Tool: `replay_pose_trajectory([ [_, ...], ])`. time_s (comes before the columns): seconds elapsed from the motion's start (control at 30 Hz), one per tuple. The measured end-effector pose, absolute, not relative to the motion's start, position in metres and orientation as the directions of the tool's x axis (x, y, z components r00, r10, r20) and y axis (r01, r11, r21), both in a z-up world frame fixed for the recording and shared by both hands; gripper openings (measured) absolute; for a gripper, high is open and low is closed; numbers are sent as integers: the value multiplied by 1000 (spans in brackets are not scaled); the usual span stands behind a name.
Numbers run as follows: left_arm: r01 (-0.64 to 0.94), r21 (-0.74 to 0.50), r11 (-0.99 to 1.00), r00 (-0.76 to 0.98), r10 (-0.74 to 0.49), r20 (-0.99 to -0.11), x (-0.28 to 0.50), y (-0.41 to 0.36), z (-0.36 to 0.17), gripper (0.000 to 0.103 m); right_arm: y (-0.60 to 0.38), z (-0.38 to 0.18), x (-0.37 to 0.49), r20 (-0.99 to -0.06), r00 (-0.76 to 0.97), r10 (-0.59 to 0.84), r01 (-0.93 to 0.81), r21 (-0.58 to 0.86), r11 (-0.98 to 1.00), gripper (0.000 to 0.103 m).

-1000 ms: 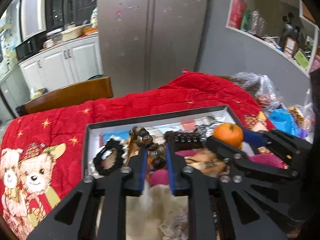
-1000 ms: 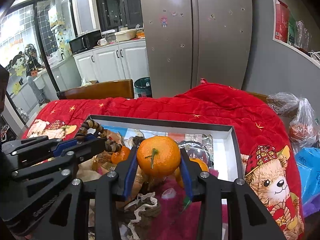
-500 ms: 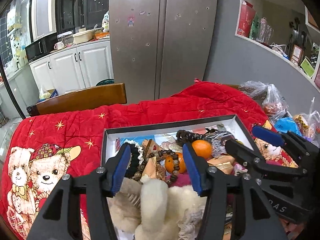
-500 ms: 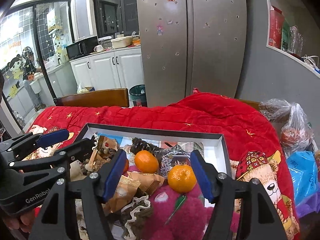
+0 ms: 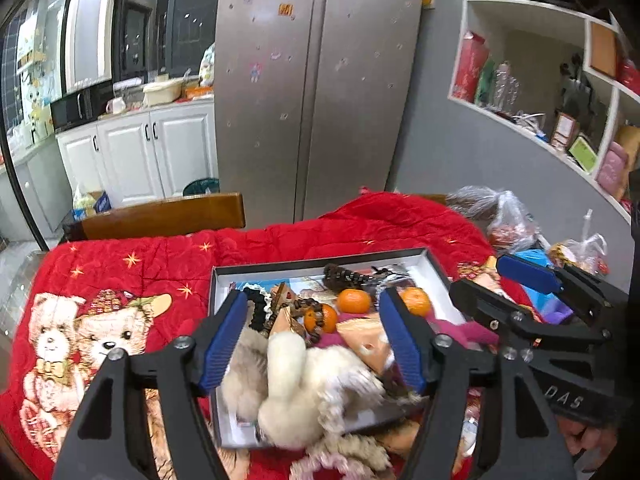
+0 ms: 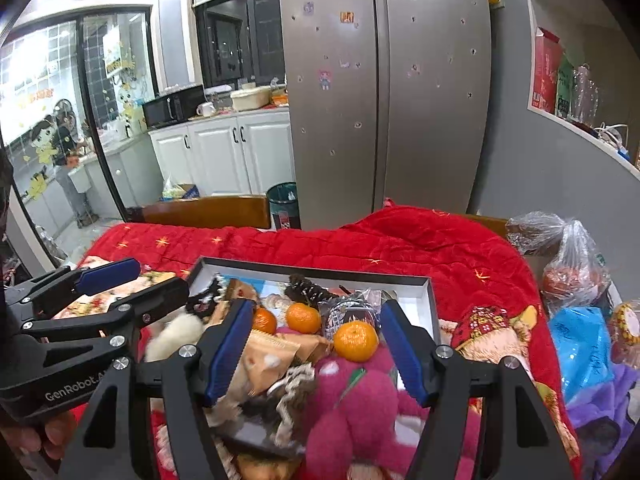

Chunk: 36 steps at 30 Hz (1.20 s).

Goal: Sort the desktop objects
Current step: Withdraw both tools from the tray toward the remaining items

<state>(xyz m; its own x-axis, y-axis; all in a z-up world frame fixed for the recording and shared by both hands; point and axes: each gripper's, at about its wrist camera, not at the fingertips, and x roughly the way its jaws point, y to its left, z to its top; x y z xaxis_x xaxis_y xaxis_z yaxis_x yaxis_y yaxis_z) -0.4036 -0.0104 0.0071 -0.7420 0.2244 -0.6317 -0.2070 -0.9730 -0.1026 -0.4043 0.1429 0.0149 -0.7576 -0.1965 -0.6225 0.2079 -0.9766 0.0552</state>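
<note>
Both grippers have let go and drawn back since a second ago: the bead bracelet and the tangerine they clamped then now lie in the box. From the left wrist, the left gripper (image 5: 314,336) stands with its blue pads wide apart and nothing between them, above the near half of the shallow black-rimmed box (image 5: 434,270) at lower centre. Red quilt (image 5: 160,258) lies bare beyond the box's far rim and to its left; bags crowd its right side. Inside, three tangerines (image 5: 353,300) sit in a loose row toward the far right, the brown bead bracelet (image 5: 306,306) draped against the leftmost, with a cream plush toy (image 5: 292,376) spilling over the near rim. The right gripper (image 5: 508,280) shows at right, also apart. From the right wrist, the right gripper (image 6: 316,340) gapes empty over the box (image 6: 424,284); three tangerines (image 6: 355,340) show again, the nearest resting on a pink plush toy (image 6: 352,400) at bottom centre. The left gripper (image 6: 132,280) hangs open at left, over the box's left edge.
</note>
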Motion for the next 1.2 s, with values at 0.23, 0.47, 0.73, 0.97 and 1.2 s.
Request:
replay_pose_trajectory([
  [0.23, -200, -41, -979, -783, 185, -595, -341, -5, 46, 81, 151, 55, -345, -565, -799, -205, 210, 57, -976, 76],
  [0.47, -220, -92, -971, -785, 232, -575, -279, -18, 58, 97, 154, 81, -278, -510, -831, -223, 250, 17, -968, 81],
  [0.73, -204, -24, -979, -779, 177, -601, -225, -13, 34, 99, 168, 79, -215, -462, -870, -174, 203, -14, -979, 81],
  [0.97, -173, -79, -982, -728, 181, -661, -201, -21, -16, 99, 176, 45, -188, -521, -834, -180, 218, -12, -976, 81],
  [1.2, -203, -59, -977, -693, 186, -697, -184, -4, -64, 99, 172, -12, -182, -615, -760, -211, 284, -22, -959, 81],
])
